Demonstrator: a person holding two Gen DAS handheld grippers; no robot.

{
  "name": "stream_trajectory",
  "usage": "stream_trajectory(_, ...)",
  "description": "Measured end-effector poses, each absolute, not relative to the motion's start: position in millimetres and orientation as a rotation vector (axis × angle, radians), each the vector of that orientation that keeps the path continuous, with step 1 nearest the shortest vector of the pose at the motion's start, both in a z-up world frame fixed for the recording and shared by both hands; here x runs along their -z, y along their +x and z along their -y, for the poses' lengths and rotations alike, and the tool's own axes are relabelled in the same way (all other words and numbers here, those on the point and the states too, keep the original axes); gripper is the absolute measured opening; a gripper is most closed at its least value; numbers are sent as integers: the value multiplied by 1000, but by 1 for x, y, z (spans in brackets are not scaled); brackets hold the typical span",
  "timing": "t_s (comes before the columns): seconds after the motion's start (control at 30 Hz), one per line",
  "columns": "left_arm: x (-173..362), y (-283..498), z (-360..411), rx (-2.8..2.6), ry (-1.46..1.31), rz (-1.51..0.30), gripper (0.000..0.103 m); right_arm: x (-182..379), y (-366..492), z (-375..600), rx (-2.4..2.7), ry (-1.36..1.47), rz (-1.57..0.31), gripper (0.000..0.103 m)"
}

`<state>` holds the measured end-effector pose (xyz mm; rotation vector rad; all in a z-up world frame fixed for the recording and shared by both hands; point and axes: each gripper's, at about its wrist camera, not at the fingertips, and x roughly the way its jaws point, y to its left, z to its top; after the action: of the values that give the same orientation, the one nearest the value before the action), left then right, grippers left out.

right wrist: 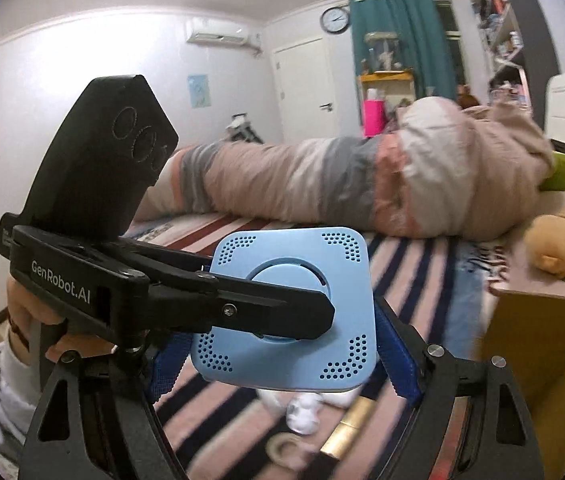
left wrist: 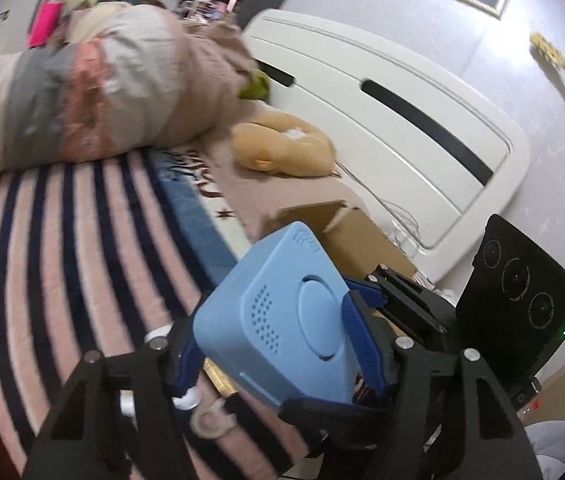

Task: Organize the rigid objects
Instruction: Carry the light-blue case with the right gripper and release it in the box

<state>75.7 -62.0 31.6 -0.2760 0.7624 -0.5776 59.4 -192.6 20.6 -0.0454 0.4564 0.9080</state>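
Blue box (right wrist: pixel 290 312) up in air over striped bedspread (left wrist: pixel 82 240), sandwiched between both tongs. Right gripper (right wrist: pixel 282 364) has blue pads on box's two sides, clamped on it. Left gripper (left wrist: pixel 278 344) also clamped on box, one black finger (right wrist: pixel 266 312) across front face. Cardboard box (left wrist: pixel 358 240) just behind, half hidden. Small bits on bed below (white thing, gold bar (right wrist: pixel 350 428)), too blurry to make out.

We see a box between both grippers, above a bed.
The box (right wrist: pixel 290 312) hangs over the bedspread (right wrist: pixel 422 264); rolled bedding (right wrist: pixel 322 184) lies behind, a cardboard carton (right wrist: pixel 538 320) to its right.
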Motion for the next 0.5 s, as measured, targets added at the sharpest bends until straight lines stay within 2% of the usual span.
stream_trajectory(0.1, -38, 85, 101, 591, -209, -769, 52, -18, 67, 230, -855, -36, -466, 81)
stream_trajectory(0.27, -40, 107, 165, 634, -100, -787, 37, -12, 85, 281, -770, -5, -547, 79)
stream_trajectory(0.5, -23, 136, 222, 670, -27, -845, 35, 4, 113, 333, -684, 36, -691, 79)
